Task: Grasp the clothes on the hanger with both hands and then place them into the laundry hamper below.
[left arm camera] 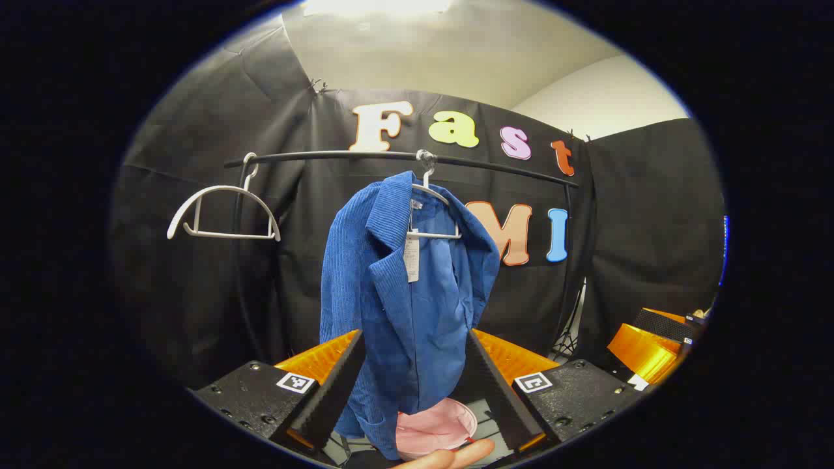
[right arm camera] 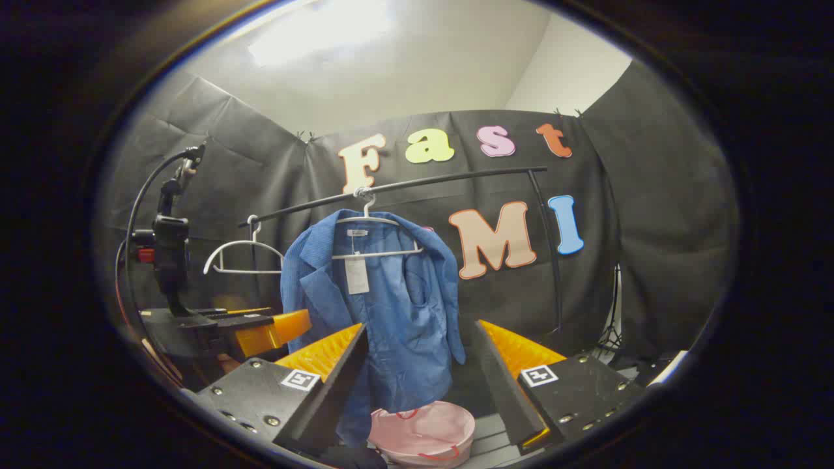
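Observation:
A blue jacket point(left arm camera: 410, 293) hangs on a white hanger point(left arm camera: 433, 195) from a black rail point(left arm camera: 391, 156). Below it stands a pink laundry hamper point(left arm camera: 433, 426). My left gripper point(left arm camera: 415, 335) is open, and the jacket's lower half shows in the gap between its fingers, which do not press on it. In the right gripper view the jacket point(right arm camera: 384, 306) hangs over the hamper point(right arm camera: 423, 433), and my right gripper point(right arm camera: 421, 327) is open in front of it. The left gripper point(right arm camera: 260, 329) appears at that view's left edge, and the right gripper point(left arm camera: 658, 345) at the far right of the left gripper view.
An empty white hanger point(left arm camera: 221, 215) hangs at the rail's left end. The rail's upright post point(right arm camera: 550, 254) stands to the right of the jacket. A person's fingertip point(left arm camera: 456, 456) shows at the bottom of the left gripper view. A cabled mount point(right arm camera: 169, 247) rises above the left gripper.

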Demonstrator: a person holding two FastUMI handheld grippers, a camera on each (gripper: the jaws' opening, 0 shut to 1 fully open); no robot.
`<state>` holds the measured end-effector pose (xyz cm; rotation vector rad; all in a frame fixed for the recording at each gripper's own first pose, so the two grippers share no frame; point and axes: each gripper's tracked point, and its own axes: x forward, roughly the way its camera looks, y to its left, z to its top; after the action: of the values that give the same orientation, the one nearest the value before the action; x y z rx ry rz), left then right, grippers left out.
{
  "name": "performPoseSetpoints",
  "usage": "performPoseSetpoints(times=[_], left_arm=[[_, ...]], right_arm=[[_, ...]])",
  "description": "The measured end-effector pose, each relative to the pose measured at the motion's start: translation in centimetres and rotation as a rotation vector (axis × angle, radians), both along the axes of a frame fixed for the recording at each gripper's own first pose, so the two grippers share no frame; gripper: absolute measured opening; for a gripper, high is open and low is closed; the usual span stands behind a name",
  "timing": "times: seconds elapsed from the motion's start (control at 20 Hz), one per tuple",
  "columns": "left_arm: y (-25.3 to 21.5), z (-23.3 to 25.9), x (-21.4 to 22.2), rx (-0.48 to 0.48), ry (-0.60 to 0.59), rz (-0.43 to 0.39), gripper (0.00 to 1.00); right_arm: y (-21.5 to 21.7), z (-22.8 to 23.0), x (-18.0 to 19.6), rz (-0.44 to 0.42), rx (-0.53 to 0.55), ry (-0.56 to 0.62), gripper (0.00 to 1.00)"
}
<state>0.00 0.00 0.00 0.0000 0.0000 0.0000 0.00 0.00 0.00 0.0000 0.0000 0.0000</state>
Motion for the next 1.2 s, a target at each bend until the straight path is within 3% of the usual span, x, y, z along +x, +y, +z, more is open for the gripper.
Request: performPoseSetpoints(times=[0.1, 0.15, 0.35, 0.4, 0.65, 0.95, 1.05, 1.2], left_arm=[[0.1, -0.1, 0.1, -0.004, 0.001, 0.005, 0.93], [0.2, -0.2, 0.1, -0.006, 0.002, 0.007, 0.93], [0.6, -0.1, 0.4, -0.005, -0.006, 0.025, 0.92], [0.6, 0.0, 0.6, -0.004, -0.008, 0.030, 0.92], [0.6, 0.3, 2.4, -0.021, -0.014, 0.056, 0.92], [1.1, -0.2, 4.6, -0.016, -0.010, 0.078, 0.92], [1.2, -0.3, 5.3, -0.014, -0.001, 0.076, 0.92], [2.1, -0.3, 5.8, -0.011, 0.004, 0.077, 0.92]], right_arm=[[-0.2, -0.2, 0.0, -0.006, -0.011, 0.004, 0.99], [-0.1, -0.2, 0.1, -0.002, -0.011, 0.003, 0.96], [0.6, -0.2, 0.6, 0.029, 0.003, -0.008, 0.99], [0.5, -0.2, 0.9, 0.032, 0.003, -0.011, 0.93], [-0.3, -0.6, 2.7, 0.028, -0.034, -0.005, 0.93], [-2.2, -0.4, 6.3, 0.000, 0.014, -0.004, 0.96], [-1.9, 0.0, 8.0, 0.025, 0.054, -0.008, 0.93], [-1.8, 0.4, 10.6, 0.042, 0.048, 0.007, 0.96]])
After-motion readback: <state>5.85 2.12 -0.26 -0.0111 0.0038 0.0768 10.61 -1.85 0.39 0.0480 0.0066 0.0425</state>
